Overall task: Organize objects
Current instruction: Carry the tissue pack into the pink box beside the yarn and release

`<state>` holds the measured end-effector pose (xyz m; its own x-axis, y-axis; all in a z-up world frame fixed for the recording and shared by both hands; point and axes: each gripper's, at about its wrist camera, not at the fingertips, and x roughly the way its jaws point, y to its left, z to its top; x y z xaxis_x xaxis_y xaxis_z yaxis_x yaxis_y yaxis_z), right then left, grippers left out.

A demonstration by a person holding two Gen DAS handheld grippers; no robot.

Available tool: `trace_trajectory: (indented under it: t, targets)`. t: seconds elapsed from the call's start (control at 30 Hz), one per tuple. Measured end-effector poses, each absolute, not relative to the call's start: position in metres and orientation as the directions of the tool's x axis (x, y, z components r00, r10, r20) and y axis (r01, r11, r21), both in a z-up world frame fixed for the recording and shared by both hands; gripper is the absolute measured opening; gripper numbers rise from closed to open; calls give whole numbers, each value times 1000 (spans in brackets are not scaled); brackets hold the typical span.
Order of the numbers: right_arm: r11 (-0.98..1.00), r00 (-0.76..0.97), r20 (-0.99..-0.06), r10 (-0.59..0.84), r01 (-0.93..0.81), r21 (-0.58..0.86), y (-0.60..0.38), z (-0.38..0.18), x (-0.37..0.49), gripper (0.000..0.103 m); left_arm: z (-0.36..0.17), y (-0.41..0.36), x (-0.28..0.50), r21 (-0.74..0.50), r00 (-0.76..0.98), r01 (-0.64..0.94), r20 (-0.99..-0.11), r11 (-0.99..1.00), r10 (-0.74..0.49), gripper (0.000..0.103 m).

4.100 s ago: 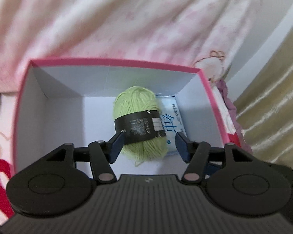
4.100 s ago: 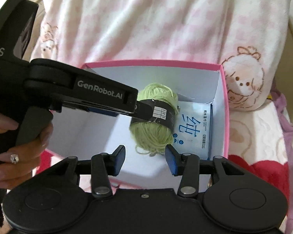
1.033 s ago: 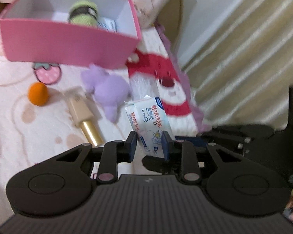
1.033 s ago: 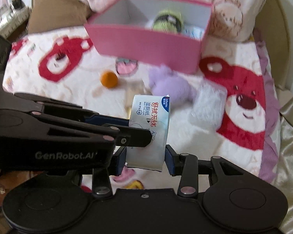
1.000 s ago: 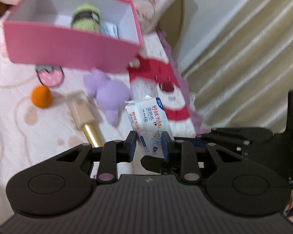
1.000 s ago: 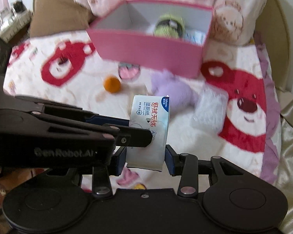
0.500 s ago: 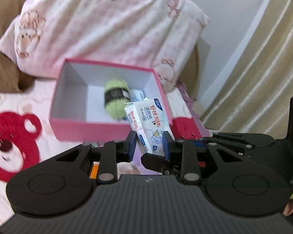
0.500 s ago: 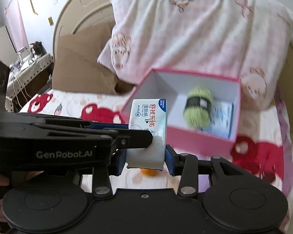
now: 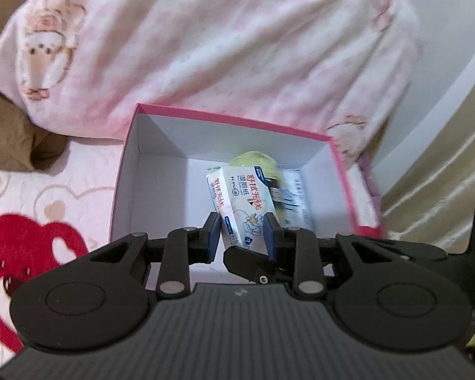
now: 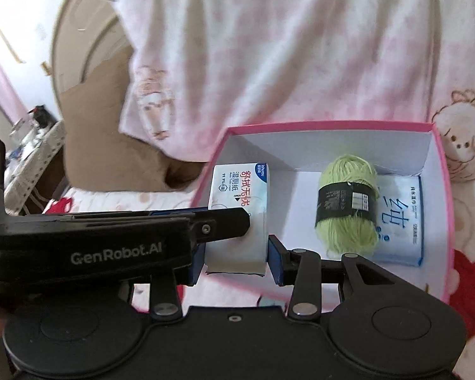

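Both the left gripper [image 9: 241,232] and the right gripper [image 10: 234,253] clamp 1 white wet-wipe pack with red lettering [image 9: 242,204], held above the pink cardboard box [image 10: 443,164] at its near-left corner. Green yarn ball [image 10: 348,202] and blue-printed tissue pack [image 10: 399,221] fill the box's right side; its left floor lies bare.

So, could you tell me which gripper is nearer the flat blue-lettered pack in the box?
Right, probably. The right gripper sits left of the blue-lettered pack, across the yarn; the left gripper reaches in from farther left.
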<state>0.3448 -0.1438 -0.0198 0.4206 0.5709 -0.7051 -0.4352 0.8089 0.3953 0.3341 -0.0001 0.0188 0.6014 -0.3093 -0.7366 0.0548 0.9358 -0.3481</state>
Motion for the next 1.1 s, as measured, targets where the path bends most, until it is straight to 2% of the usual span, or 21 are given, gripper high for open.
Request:
trace_trajectory:
  t: [0.3, 0.57, 0.67, 0.83, 0.97, 1.1]
  targets:
    - [847, 391, -755, 526, -324, 422, -126, -85, 401, 46, -47, 6, 400, -354, 522, 27, -793, 935, -315, 28]
    - [899, 399, -817, 417, -316, 305, -109, -105, 410, 46, -78, 8, 414, -401, 498, 23, -789, 916, -358, 25]
    - [900, 397, -822, 407, -327, 288, -105, -105, 407, 48, -85, 4, 415, -382, 509, 2, -795, 924, -330, 25]
    - [898, 410, -823, 392, -364, 247, -111, -94, 386, 57, -73, -5, 406, -342, 531, 22, -792, 940, -300, 28]
    - [894, 443, -810, 384, -399, 206, -124, -75, 362, 58, -49, -12, 390, -320, 528, 60, -793, 945, -302, 39]
    - [887, 458, -775, 436, -366, 282, -151, -52, 344, 59, -29, -13, 369, -302, 534, 80, -792, 950, -297, 42]
